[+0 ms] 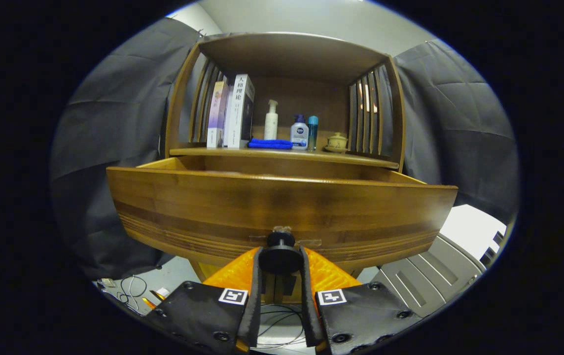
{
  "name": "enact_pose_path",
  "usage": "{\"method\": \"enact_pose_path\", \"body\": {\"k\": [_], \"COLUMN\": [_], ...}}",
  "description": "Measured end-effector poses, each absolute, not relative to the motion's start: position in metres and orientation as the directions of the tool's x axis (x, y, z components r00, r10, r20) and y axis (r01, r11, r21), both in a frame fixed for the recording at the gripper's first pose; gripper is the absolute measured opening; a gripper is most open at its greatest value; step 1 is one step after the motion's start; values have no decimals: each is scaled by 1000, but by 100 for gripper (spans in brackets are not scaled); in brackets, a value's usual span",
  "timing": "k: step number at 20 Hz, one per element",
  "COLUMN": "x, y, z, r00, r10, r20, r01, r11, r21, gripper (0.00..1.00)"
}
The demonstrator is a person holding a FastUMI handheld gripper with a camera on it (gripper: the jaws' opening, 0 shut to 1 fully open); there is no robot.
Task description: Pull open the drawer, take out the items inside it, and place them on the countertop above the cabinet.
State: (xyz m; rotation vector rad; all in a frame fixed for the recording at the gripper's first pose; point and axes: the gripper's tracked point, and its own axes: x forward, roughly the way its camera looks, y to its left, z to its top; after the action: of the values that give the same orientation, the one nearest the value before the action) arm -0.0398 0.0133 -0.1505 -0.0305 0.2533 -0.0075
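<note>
A wooden drawer stands pulled out of the cabinet towards me, its front panel right ahead. A round dark knob sticks out low on that panel. My gripper is shut on the knob, one finger pressing each side of it. The drawer's inside is hidden behind its front panel. Above it runs the countertop of the cabinet.
On the countertop stand upright books, a folded blue cloth, a white pump bottle, a blue-capped bottle, a slim teal bottle and a small lidded cup. Slatted side walls and a top board enclose the shelf. Cables lie on the floor.
</note>
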Motion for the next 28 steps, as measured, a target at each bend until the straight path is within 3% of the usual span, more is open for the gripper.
{"method": "enact_pose_path", "body": {"k": [4, 8, 16, 23, 28], "x": [-44, -58, -65, -18, 24], "y": [16, 12, 15, 29, 17], "z": [-154, -139, -47, 7, 12], "r00": [972, 989, 1000, 999, 975], "r10": [-1, 17, 8, -9, -112], "r20": [-233, -145, -16, -51, -189], "r01": [-8, -19, -9, 6, 107], "r11": [999, 1000, 998, 998, 993], "r21": [-38, -8, -55, -66, -40], "gripper": [38, 100, 99, 99, 99]}}
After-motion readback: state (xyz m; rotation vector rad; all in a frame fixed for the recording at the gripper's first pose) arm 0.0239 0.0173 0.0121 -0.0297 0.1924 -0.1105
